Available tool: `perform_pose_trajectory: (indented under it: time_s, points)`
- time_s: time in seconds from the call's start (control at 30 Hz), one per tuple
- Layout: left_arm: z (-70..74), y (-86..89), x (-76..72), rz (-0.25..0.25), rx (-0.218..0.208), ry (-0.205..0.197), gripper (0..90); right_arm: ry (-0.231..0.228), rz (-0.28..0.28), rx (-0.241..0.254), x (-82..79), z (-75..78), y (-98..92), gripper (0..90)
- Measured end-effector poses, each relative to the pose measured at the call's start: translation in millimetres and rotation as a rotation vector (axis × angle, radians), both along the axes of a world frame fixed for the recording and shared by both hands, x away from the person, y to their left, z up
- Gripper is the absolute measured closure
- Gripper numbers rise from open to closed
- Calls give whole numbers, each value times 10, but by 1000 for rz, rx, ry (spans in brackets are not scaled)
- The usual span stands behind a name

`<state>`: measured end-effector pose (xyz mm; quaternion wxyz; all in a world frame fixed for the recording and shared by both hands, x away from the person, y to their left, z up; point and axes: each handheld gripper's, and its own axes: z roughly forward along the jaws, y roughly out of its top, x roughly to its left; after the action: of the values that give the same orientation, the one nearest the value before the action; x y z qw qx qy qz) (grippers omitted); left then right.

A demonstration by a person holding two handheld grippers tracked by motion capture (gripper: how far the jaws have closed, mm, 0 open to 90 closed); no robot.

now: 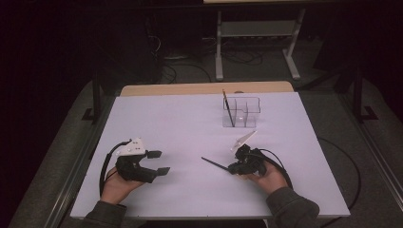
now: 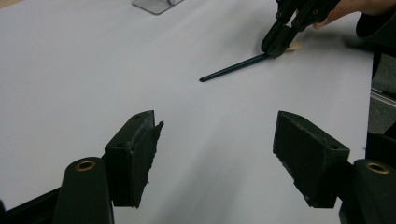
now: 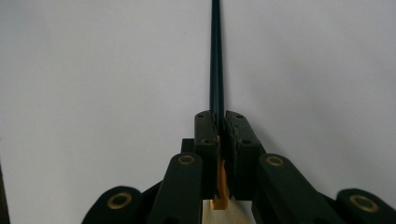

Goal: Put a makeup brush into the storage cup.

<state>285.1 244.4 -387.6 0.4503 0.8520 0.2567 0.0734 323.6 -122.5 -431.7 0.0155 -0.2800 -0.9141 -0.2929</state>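
Observation:
A thin dark pencil (image 1: 214, 164) is clamped at one end in my right gripper (image 1: 233, 168), low over the white table top (image 1: 190, 128) at the front right. Its free tip points left toward the table's middle. In the right gripper view the pads are shut on the dark shaft (image 3: 216, 56), with a brass ferrule and a pale end behind them. My left gripper (image 1: 159, 161) rests at the front left, open with nothing between its pads (image 2: 140, 154). The left gripper view looks across at the pencil (image 2: 233, 69) and the right gripper (image 2: 275, 44).
A clear plastic organizer (image 1: 241, 112) with several compartments stands at the back right of the table, with another pencil (image 1: 228, 109) leaning in its left compartment. A wooden strip (image 1: 204, 88) runs along the far edge. Cables trail off both grippers.

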Motion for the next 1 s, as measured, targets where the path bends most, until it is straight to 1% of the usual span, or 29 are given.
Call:
perform_pose_trajectory:
  time_s: [0.13,0.17,0.2,0.23,0.27,0.33,0.37,0.47,0.5,0.57,0.73,0.8,0.83,0.87,0.9,0.93,1.0]
  points:
    - [10,-26,12,-22,9,-4,300,15,8,24,13,18,-18,836]
    - [10,-34,8,-18,6,-3,300,21,14,27,19,19,-18,836]
    - [10,-36,6,-18,6,-2,300,25,21,21,23,23,-11,836]
    - [11,-36,4,-18,4,0,300,7,38,4,36,27,-4,836]
    - [12,-36,3,-17,4,0,300,14,39,3,36,52,5,836]
    - [13,-32,9,-21,6,0,301,2,58,8,54,100,14,836]
    - [14,-33,11,-22,5,2,302,9,62,13,62,125,19,836]
    - [16,-39,18,-28,5,1,304,1,86,5,85,194,40,836]
    - [15,-42,17,-29,2,4,304,0,95,11,97,213,43,836]
    - [18,-47,18,-38,5,3,305,1,105,12,108,250,54,836]
    - [32,-64,13,-52,-2,9,310,12,146,22,117,330,96,836]
    - [47,-66,17,-61,8,7,313,10,165,25,122,358,120,836]
    - [56,-69,18,-63,7,9,314,15,170,24,122,377,133,836]
    - [67,-71,21,-68,10,9,316,10,177,25,125,394,147,836]
    - [81,-78,19,-68,12,9,316,17,185,28,124,416,161,836]
    - [97,-79,24,-76,19,1,316,9,194,29,128,434,174,836]
    - [128,-94,18,-78,12,6,319,5,211,32,132,476,198,836]
